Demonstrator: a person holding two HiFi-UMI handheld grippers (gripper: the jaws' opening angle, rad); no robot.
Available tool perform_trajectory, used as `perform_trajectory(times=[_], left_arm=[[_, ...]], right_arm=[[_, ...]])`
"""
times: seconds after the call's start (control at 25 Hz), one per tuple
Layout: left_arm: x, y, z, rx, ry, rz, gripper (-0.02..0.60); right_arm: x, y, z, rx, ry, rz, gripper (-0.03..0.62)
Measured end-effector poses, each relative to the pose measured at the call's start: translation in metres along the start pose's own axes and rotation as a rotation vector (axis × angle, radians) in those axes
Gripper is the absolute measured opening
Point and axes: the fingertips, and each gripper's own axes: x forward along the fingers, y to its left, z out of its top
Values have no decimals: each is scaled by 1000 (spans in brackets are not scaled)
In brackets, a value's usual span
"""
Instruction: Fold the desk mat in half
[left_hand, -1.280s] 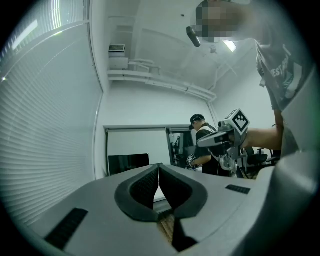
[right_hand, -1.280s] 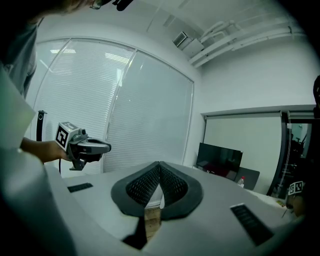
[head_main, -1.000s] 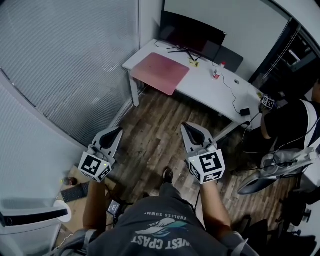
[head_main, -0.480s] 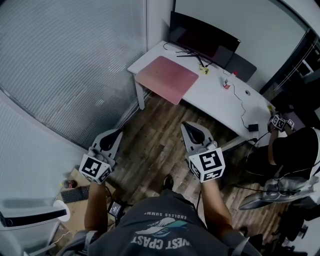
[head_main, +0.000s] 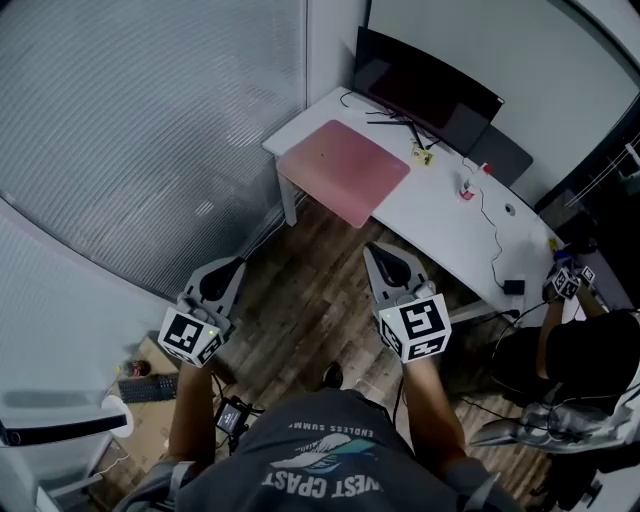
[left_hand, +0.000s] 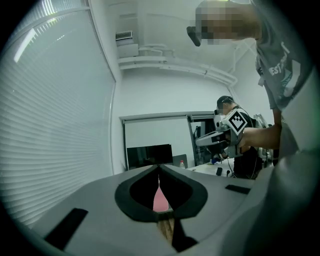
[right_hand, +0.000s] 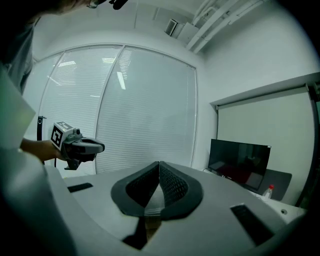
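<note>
A pink desk mat (head_main: 345, 170) lies flat on the left end of a white desk (head_main: 440, 215), far ahead of me. My left gripper (head_main: 236, 263) and right gripper (head_main: 371, 252) hang over the wooden floor, well short of the desk, both shut and holding nothing. Through the left gripper's jaws a sliver of the pink mat (left_hand: 160, 201) shows. In the left gripper view the right gripper (left_hand: 200, 142) appears at the right; in the right gripper view the left gripper (right_hand: 100, 147) appears at the left.
A dark monitor (head_main: 425, 95) stands at the desk's back, with a small bottle (head_main: 466, 188), cables and a mouse (head_main: 510, 210) to its right. Window blinds (head_main: 140, 130) fill the left side. Another person (head_main: 590, 355) sits at the right by an office chair. A keyboard (head_main: 145, 388) lies low left.
The desk and mat have shifted rightward and slightly nearer in the head view as I walk closer. Both grippers keep their place in the view and stay shut.
</note>
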Motion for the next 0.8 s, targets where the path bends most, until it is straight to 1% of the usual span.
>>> perform_trajectory(times=[0.2,0.32,0.6,0.8], left_arm=[[26,9,-3,7,19,35,20],[40,17,-7,7,23,42,20],[81,16,-9,24,33,30,20],[109,17,-6,41,37,11,20]], right_arm=[[23,-26,-4,8,-6,38,26],[37,-37,-6,6,-1,49,26],[52,-67,-11,10,-5,66,26],[56,-91,-15,21,-6,44,26]])
